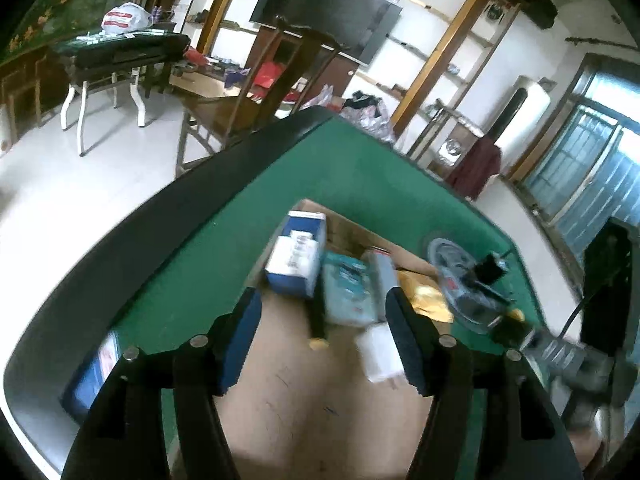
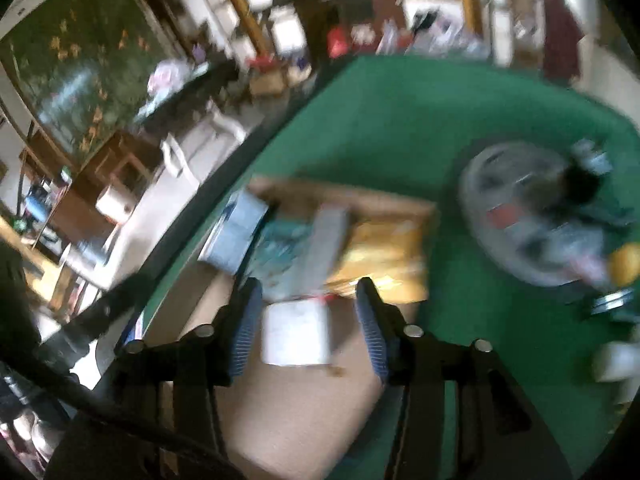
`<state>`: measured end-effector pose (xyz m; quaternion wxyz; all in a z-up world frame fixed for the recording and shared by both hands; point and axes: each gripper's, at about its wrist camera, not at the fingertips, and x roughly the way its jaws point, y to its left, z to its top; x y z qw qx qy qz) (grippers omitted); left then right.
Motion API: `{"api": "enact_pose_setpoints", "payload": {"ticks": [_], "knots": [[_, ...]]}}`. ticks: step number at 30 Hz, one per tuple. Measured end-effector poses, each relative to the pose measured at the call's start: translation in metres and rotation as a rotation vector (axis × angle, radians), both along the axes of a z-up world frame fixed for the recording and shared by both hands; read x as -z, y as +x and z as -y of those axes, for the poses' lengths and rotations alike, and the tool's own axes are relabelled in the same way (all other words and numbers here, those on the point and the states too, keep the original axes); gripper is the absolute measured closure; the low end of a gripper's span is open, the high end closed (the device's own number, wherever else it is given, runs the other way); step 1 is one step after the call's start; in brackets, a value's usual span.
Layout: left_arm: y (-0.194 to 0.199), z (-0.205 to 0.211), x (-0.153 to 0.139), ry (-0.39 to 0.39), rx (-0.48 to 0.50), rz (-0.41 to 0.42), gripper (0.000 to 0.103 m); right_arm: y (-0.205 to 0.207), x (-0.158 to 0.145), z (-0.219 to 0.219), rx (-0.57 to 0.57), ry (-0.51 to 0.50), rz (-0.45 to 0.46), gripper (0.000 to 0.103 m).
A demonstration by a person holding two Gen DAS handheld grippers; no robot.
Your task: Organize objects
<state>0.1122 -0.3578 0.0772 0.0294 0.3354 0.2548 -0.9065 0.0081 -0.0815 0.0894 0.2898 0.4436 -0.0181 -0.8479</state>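
Left wrist view: your left gripper (image 1: 324, 336) hangs with jaws apart, empty, over the cardboard sheet (image 1: 304, 400) on the green table (image 1: 192, 256); boxes cluster ahead.

Right wrist view, blurred: your right gripper (image 2: 308, 312) is spread, the white box (image 2: 296, 338) lying unpinched between its pads.

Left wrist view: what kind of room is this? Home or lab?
Most likely a home living room. A wall-mounted TV hangs among built-in wooden shelves, wooden chairs stand on a tiled floor, and the work surface is a green felt table, perhaps a games table.
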Motion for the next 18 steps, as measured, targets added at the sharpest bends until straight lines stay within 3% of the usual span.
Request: {"api": "enact_pose_setpoints", "payload": {"ticks": [1, 4, 8, 13, 18], "knots": [[0.003, -0.002, -0.001, 0.011, 0.005, -0.011, 0.041, 0.001, -0.007, -0.015, 0.028, 0.006, -0.03, 0.036], [0.014, -0.012, -0.003, 0.025, 0.002, -0.043, 0.04, 0.0, -0.015, -0.064, 0.138, 0.067, -0.107, 0.035], [0.02, -0.026, 0.005, 0.05, -0.012, -0.053, 0.04, -0.006, 0.011, -0.092, 0.19, 0.117, -0.033, 0.035], [0.019, -0.047, 0.011, 0.001, 0.015, -0.002, 0.04, 0.013, 0.057, -0.072, 0.107, 0.163, 0.063, 0.035], [0.024, -0.067, 0.012, -0.029, 0.031, 0.018, 0.04, 0.02, 0.074, -0.038, 0.049, 0.217, 0.061, 0.035]]}}
